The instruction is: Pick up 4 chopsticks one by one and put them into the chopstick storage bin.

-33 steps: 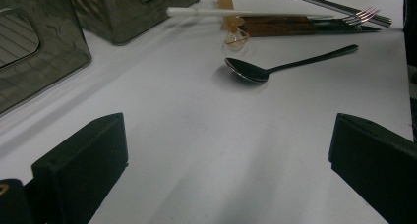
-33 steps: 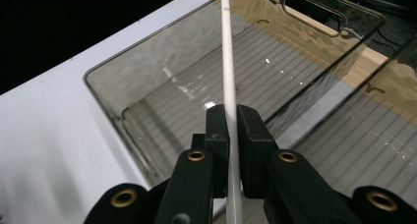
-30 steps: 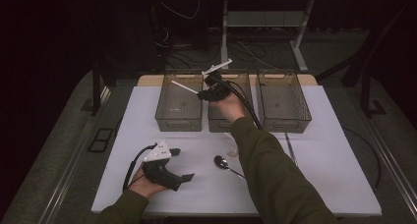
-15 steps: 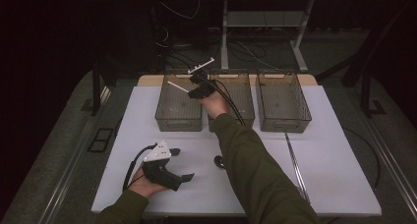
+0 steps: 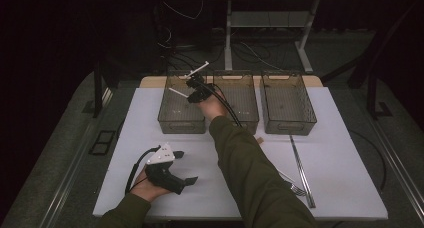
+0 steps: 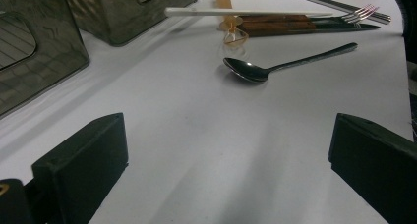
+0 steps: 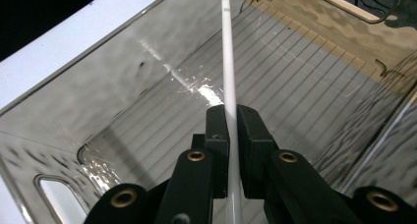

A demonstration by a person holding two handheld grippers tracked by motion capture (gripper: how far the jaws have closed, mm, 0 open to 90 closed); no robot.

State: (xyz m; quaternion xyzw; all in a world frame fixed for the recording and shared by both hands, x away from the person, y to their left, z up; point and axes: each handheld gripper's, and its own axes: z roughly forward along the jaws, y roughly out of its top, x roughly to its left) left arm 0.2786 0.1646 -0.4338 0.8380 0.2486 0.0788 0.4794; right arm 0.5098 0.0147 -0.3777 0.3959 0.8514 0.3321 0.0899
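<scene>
While the left gripper (image 5: 172, 175) rests wide-jawed at lower left, the right gripper (image 5: 196, 87) clamps a white chopstick (image 7: 228, 81) over the left bin (image 5: 175, 124), likely for dropping.

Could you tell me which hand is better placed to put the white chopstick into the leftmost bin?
The right. The right gripper is shut on the white chopstick above the leftmost bin. The left gripper is open, low over the white table, apart from that bin.
</scene>
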